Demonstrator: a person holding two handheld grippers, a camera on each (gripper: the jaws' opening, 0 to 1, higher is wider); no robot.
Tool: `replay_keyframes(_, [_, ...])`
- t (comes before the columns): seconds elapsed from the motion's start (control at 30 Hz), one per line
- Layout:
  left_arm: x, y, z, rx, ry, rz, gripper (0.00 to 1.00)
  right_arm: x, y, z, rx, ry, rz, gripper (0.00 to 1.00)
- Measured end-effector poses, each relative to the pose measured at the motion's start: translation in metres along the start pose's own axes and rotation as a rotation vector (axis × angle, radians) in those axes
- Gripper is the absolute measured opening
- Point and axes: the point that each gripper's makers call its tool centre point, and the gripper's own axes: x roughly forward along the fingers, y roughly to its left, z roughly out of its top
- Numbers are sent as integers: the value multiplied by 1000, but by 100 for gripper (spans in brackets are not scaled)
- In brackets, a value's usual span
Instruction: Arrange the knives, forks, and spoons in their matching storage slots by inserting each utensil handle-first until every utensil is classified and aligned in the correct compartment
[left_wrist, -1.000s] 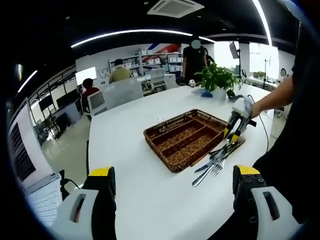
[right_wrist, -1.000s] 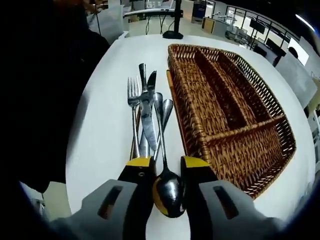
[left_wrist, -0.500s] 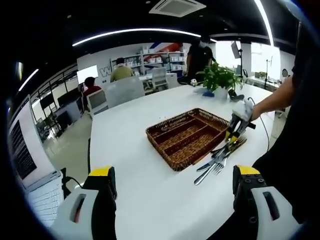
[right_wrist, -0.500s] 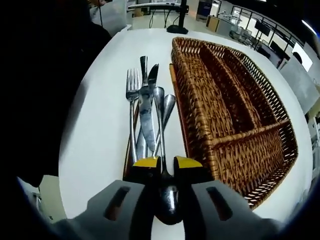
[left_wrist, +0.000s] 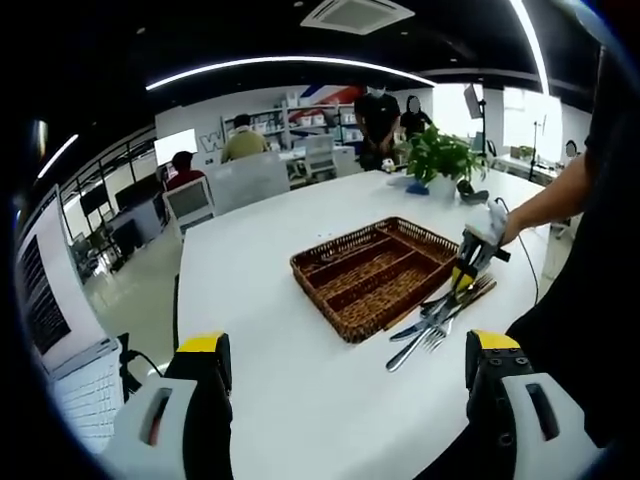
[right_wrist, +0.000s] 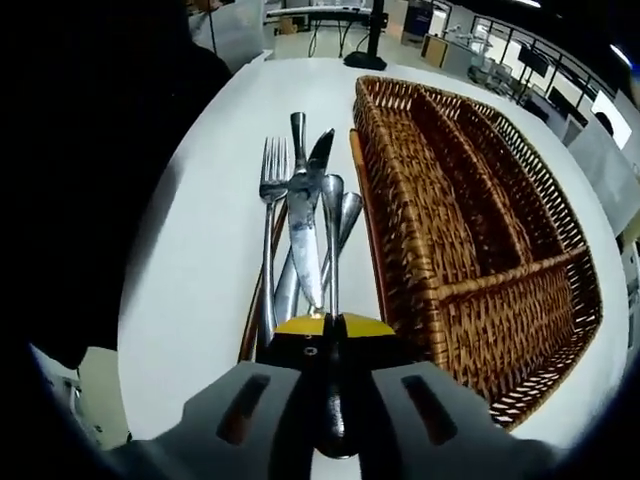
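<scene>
**Right claw clenched on a spoon beside the wicker tray**

In the right gripper view, the right claw (right_wrist: 328, 326) has its two yellow-tipped jaws drawn together on a spoon (right_wrist: 332, 240), gripping it at the near end with the bowl dark between the jaws and the handle pointing away over the table (right_wrist: 210, 210). The spoon lies in a loose bundle of cutlery just left of the wicker tray (right_wrist: 470, 215): a fork (right_wrist: 270, 240) on the left with tines at the far end, a knife (right_wrist: 303, 235) lying across the middle, and a second spoon (right_wrist: 345, 215) close to the tray's wall. More handles lie under these, too overlapped to sort out. The tray has long slots running away from the camera and one cross compartment at the near end.

In the left gripper view, the left claw (left_wrist: 345, 362) is released, its jaws wide apart with nothing between them, hanging above the near edge of the white table (left_wrist: 290, 370). Farther off sit the tray (left_wrist: 372, 275) and, at its right, the cutlery pile (left_wrist: 440, 315), with the right claw (left_wrist: 462, 283) lowered onto it. A potted plant (left_wrist: 440, 160) stands at the far end.
</scene>
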Motion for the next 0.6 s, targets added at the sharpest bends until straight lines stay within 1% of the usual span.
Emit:
replay_keyframes(0.03, [0, 0, 0, 1, -1, 1, 99, -1, -1, -2, 7, 17, -9, 0])
replay_keyframes(0.1, [0, 0, 0, -1, -3, 0, 99, -4, 1, 3, 21, 0, 6, 0])
replay_keyframes(0.2, [0, 0, 1, 1, -4, 1, 99, -9, -2, 4, 3, 15, -4, 0])
replay_keyframes(0.27, [0, 0, 2, -2, -6, 1, 99, -13, -2, 5, 26, 14, 1, 0])
replay_keyframes(0.37, [1, -1, 3, 0, -10, -1, 99, -17, -1, 6, 22, 24, 0, 0])
replay_keyframes(0.4, [1, -1, 3, 0, -12, -3, 99, -18, -1, 6, 41, 33, 0, 0])
replay_keyframes(0.47, [2, -2, 3, 1, -14, -6, 99, -22, 0, 13, 55, 16, 4, 0])
replay_keyframes(0.6, [4, -4, 4, -5, -25, -12, 99, -26, 4, 16, 58, 32, 15, 0])
